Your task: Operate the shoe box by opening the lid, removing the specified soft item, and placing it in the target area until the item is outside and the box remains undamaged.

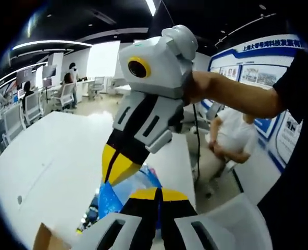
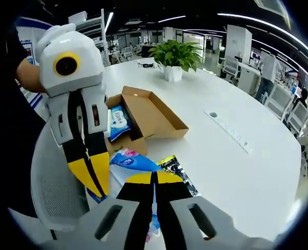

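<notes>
The box's (image 2: 143, 117) near wall hides part of the blue pack (image 2: 119, 123) inside; the left gripper (image 2: 94, 182) covers the box's left end.

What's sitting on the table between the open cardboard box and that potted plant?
Nothing. In the right gripper view, the white table is bare between the open shoe box and the potted plant.
</notes>
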Demonstrator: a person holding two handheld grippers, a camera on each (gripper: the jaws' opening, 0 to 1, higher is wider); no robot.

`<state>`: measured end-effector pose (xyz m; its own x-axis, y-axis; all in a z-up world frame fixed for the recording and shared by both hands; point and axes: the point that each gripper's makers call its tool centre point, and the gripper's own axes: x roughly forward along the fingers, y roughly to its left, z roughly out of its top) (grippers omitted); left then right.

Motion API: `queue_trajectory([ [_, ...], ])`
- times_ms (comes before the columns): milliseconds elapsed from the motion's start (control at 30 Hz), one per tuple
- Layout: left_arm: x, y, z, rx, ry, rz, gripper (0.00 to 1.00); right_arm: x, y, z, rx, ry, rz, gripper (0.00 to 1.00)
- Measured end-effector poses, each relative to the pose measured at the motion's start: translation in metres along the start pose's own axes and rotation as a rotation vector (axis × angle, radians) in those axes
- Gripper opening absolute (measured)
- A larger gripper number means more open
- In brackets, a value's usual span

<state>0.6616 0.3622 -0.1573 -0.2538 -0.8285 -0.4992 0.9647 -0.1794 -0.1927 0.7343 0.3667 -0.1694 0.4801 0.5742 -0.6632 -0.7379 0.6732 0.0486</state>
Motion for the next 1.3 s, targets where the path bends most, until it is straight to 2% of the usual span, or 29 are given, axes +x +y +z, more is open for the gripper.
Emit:
queue_trajectory([
  [600,0.049,0.028,0.009,-0.019,0.019,-0.046,0.00,-0.015,-0.045,-0.039,0.028,0.030,-0.023,0.00],
  [1300,0.102,0.056,0.001,-0.054,0.066,-0.096,0.00,-0.018,-0.091,-0.089,0.064,0.105,-0.073,0.00],
])
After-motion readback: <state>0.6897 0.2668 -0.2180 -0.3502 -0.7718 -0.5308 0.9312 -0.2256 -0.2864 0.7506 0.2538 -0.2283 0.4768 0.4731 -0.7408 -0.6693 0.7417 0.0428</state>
